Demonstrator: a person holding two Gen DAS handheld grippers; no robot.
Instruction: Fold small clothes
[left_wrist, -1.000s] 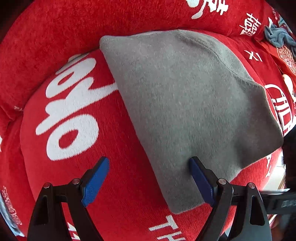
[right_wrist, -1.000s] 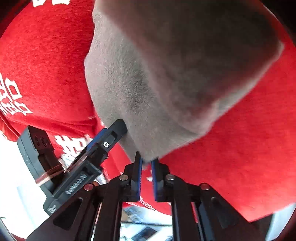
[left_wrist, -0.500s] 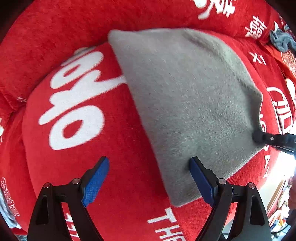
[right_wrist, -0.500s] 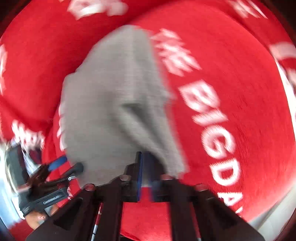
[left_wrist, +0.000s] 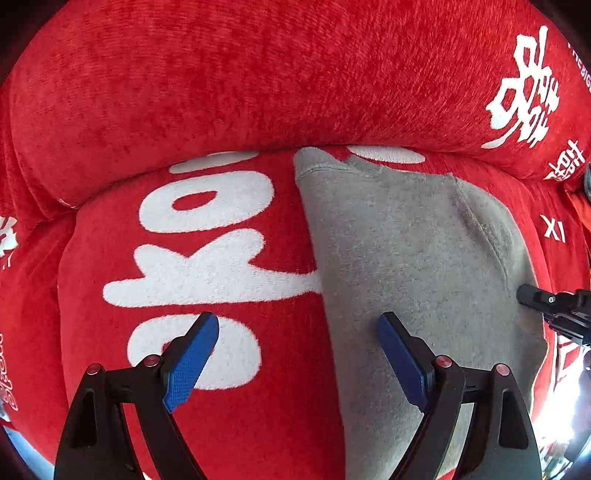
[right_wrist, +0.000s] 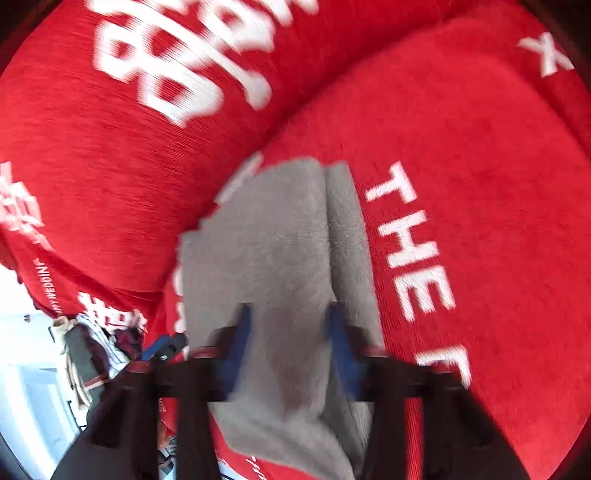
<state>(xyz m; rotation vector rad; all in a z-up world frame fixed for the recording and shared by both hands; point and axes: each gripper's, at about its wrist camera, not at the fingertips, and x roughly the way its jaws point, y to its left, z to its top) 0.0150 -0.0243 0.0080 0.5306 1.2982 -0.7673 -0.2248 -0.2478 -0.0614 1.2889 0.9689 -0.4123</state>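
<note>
The L claw (left_wrist: 297, 321) was held spread wide, pointing steeply down, w/ nothing pinched btwn its blue pads. The small grey fleece cloth (left_wrist: 406, 258) was laid flat on the red plush seat cushion (left_wrist: 277, 406), ahead of and to the R of that claw. The claw's R pad was seen over the cloth's near L part, its L pad over the large white lettering (left_wrist: 207, 269) woven into the cushion. The cloth's far edge was found close to the red plush back cushion (left_wrist: 221, 74), well ahead of the claw. A raised fold line was noted on the cloth's R part.

The R claw (right_wrist: 289, 310) was shown blurred but w/ its jaws parted, having just been opening. The grey cloth was seen btwn and ahead of its pads, not pressed by them. A crease was seen running away from the R pad. In the L wrist view, one black fingertip of the R claw was seen at the cloth's R edge.
</note>
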